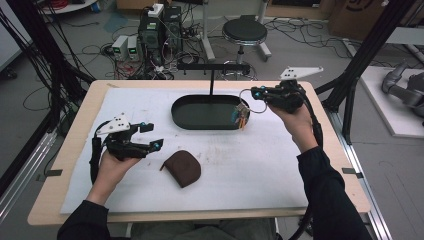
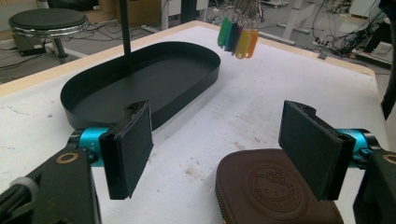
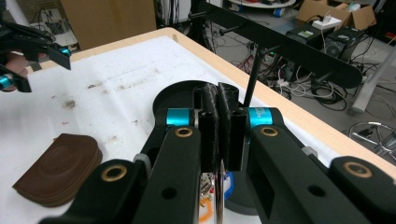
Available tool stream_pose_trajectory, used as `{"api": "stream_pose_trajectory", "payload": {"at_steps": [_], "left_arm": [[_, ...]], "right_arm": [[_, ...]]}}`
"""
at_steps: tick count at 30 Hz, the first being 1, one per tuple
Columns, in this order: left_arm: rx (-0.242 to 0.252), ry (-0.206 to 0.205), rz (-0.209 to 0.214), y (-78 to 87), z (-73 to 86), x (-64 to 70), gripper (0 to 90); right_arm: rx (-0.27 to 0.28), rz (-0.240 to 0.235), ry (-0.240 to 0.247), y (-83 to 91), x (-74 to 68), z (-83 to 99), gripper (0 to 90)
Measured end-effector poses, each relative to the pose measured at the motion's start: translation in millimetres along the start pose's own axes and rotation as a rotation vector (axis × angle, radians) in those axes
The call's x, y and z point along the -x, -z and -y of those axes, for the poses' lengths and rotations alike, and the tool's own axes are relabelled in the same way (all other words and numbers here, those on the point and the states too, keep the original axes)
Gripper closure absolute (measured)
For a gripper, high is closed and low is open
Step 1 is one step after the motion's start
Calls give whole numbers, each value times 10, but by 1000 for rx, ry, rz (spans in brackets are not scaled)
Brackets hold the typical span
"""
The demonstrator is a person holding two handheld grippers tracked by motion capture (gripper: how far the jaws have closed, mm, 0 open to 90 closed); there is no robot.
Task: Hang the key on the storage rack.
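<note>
My right gripper (image 1: 257, 93) is shut on a metal key ring; its coloured tags (image 1: 242, 116) hang over the right end of the black oval tray (image 1: 200, 122). In the right gripper view the jaws are pressed together (image 3: 219, 100), with the ring (image 3: 218, 207) showing below them. My left gripper (image 1: 150, 136) stands open left of a brown leather pouch (image 1: 182, 167). In the left gripper view, its wide-apart pads (image 2: 128, 149) frame the pouch (image 2: 275, 191), with the tray (image 2: 140, 84) and hanging tags (image 2: 237, 39) farther off.
A black T-shaped rack (image 1: 212, 67) with pegs rises from the tray's far side, its bar (image 3: 280, 42) crossing the right gripper view. A white mat (image 1: 280, 170) covers the wooden table. A stool (image 1: 244, 32) and cables lie on the floor beyond.
</note>
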State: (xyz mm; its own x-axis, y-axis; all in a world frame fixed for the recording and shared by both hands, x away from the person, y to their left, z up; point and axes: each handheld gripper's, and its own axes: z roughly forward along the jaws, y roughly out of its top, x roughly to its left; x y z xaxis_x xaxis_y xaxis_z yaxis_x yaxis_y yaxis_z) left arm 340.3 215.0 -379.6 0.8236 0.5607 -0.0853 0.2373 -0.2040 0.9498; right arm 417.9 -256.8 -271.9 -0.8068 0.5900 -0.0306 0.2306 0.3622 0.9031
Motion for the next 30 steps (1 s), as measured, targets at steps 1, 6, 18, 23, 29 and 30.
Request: {"api": "stream_pose_trajectory", "payload": {"at_steps": [1,6,18,23,29,30], "left_arm": [[-1,-1,-2,0,0,0,260],[-7,-11,-3,-1,2,14,260],[-1,-19,-24,53,25,15,262],[-4,-18,-28,63,40,14,262],[-5,-24,-36,56,54,9,262],[-7,-23,-38,55,55,8,262]], "right_arm": [[1,8,0,-41,17,-36,879],[2,2,3,-117,54,-94,879],[8,29,-31,-267,260,-166,879],[9,42,-53,-334,348,-135,879],[6,50,-68,-431,430,-123,879],[3,54,-67,-454,451,-132,879]]}}
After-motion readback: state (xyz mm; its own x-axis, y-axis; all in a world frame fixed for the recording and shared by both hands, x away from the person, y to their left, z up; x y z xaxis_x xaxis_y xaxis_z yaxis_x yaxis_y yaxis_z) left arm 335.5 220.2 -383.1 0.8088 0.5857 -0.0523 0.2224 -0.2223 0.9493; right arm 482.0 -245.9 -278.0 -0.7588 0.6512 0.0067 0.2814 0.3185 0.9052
